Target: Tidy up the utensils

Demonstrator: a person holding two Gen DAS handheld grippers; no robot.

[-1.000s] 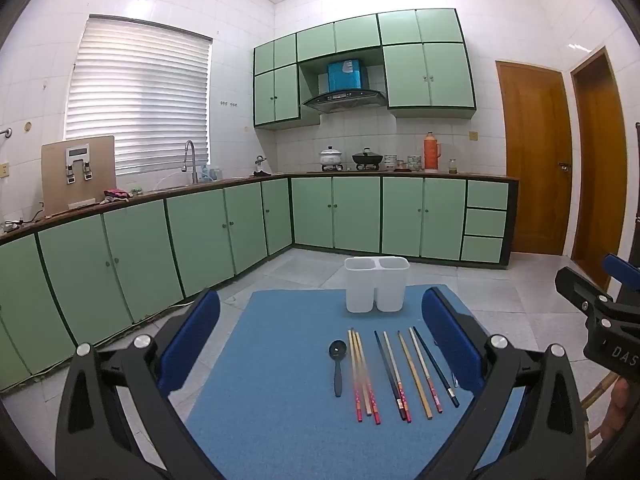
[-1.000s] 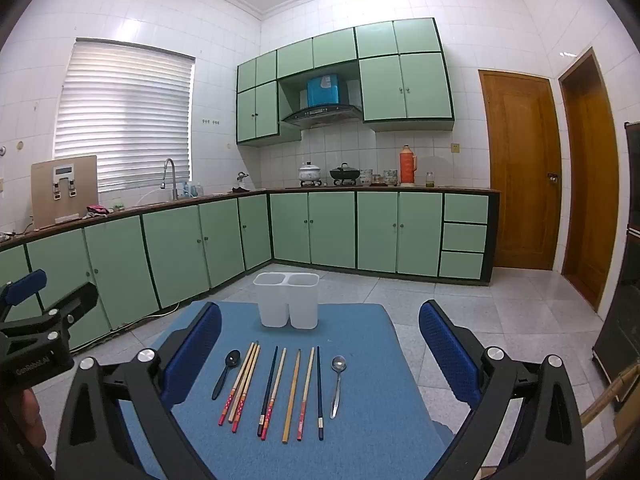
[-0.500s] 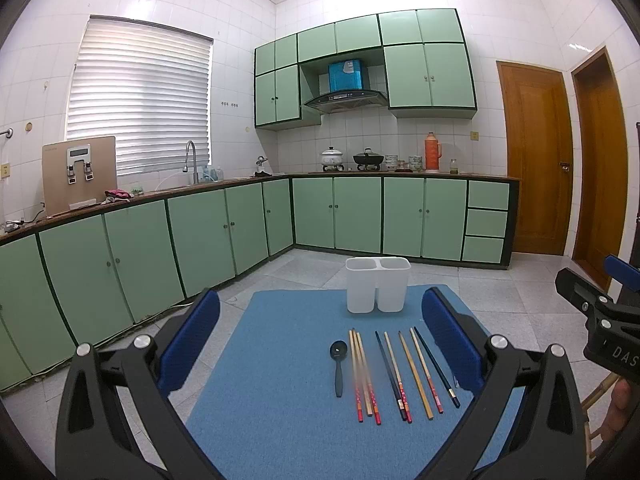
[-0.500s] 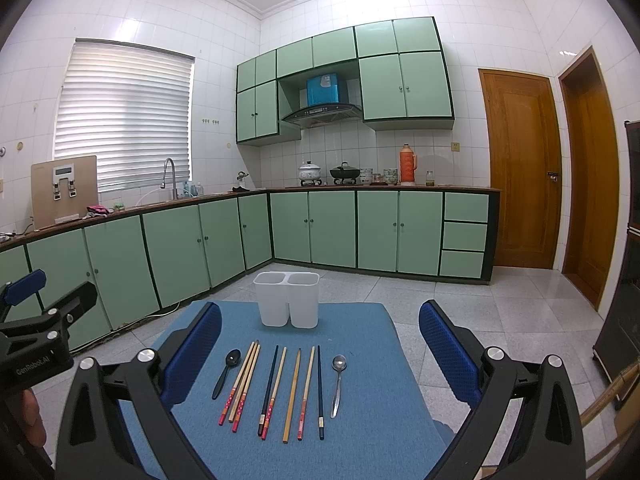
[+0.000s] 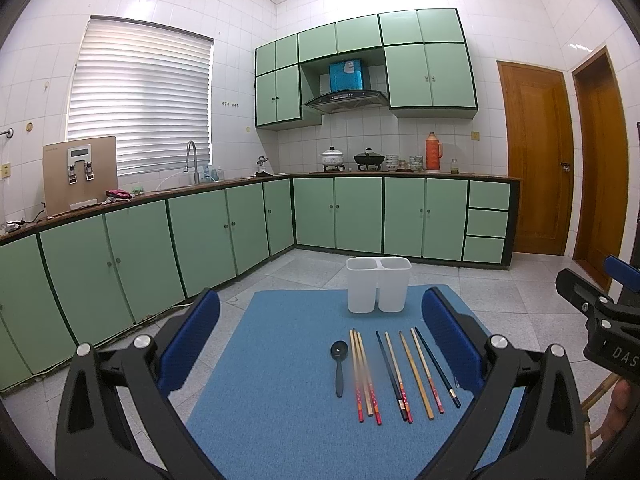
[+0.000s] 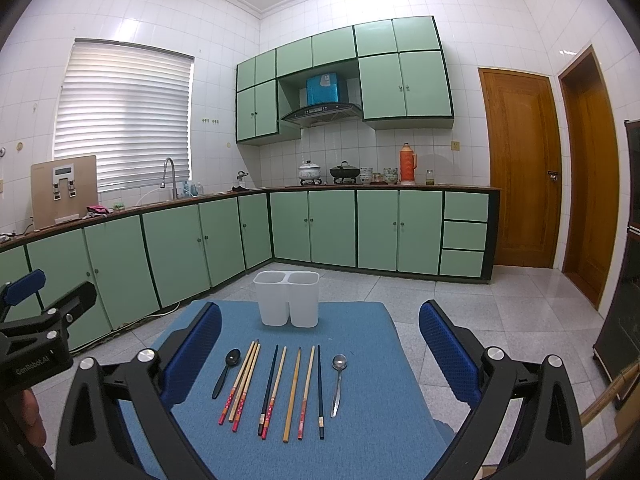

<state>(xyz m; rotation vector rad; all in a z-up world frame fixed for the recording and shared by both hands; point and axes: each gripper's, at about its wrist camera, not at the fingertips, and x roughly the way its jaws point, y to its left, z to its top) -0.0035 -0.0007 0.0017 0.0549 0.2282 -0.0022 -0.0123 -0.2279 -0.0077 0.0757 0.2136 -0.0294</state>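
Note:
A white two-compartment holder (image 5: 378, 289) (image 6: 287, 298) stands empty at the far end of a blue mat (image 5: 280, 420) (image 6: 368, 440). In front of it lie a black spoon (image 5: 339, 366) (image 6: 227, 372), several chopsticks (image 5: 400, 374) (image 6: 276, 390) in a row, and a silver spoon (image 6: 338, 382), which the left wrist view mostly hides behind the right finger. My left gripper (image 5: 320, 344) is open and empty, held above the mat's near part. My right gripper (image 6: 320, 350) is open and empty, likewise above the utensils.
The mat covers a small table in a kitchen with green cabinets (image 5: 224, 236) along the far walls. Two wooden doors (image 6: 520, 168) are at the right. Each gripper shows at the edge of the other's view (image 5: 600, 320) (image 6: 36, 332).

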